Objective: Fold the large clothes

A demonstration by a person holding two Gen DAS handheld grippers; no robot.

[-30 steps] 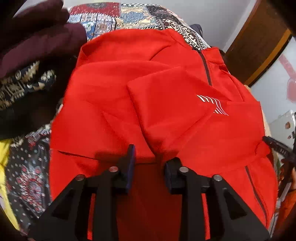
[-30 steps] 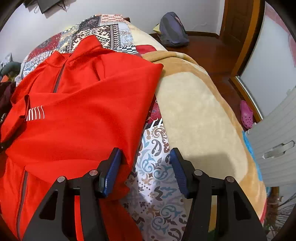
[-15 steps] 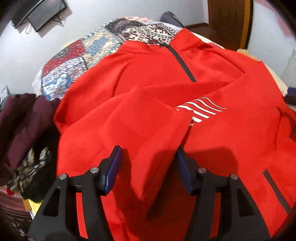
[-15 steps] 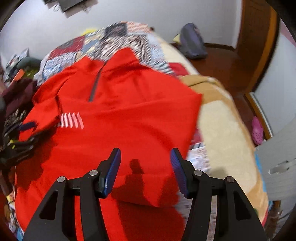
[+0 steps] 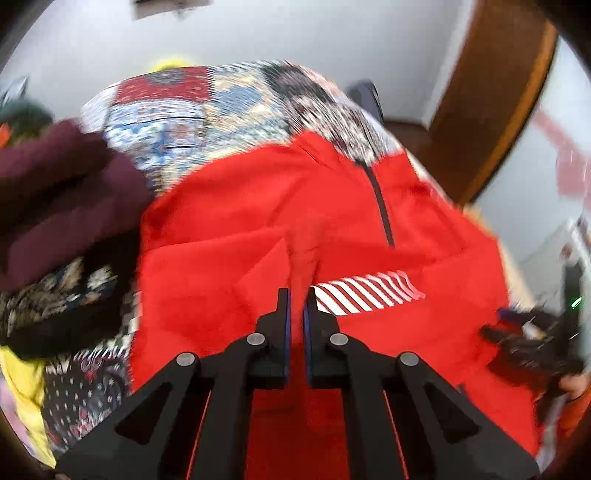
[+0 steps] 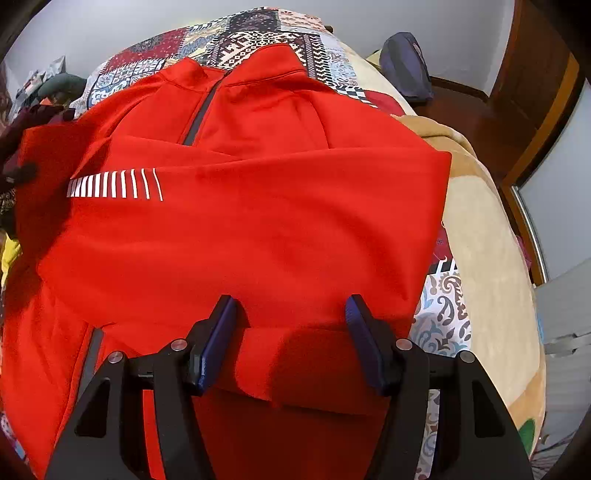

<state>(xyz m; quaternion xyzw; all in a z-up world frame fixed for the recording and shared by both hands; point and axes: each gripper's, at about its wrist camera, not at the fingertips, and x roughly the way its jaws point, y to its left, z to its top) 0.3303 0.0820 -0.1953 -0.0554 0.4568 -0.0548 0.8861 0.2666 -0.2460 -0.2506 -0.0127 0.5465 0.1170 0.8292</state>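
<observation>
Red jacket (image 6: pixel 258 229) spread on bed (image 6: pixel 480 229); left fingers (image 5: pixel 282 306) pinching a raised sleeve fold, right fingers (image 6: pixel 225 317) opening astride the folded edge.

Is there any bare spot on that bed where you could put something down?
Yes: the tan blanket right of the red jacket, and the patchwork quilt beyond its collar. The left side is crowded by a maroon garment and dark clothes.

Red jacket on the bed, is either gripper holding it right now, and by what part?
The left gripper pinches a raised fold of the red jacket beside its white stripes. The right gripper, opening, holds nothing.
</observation>
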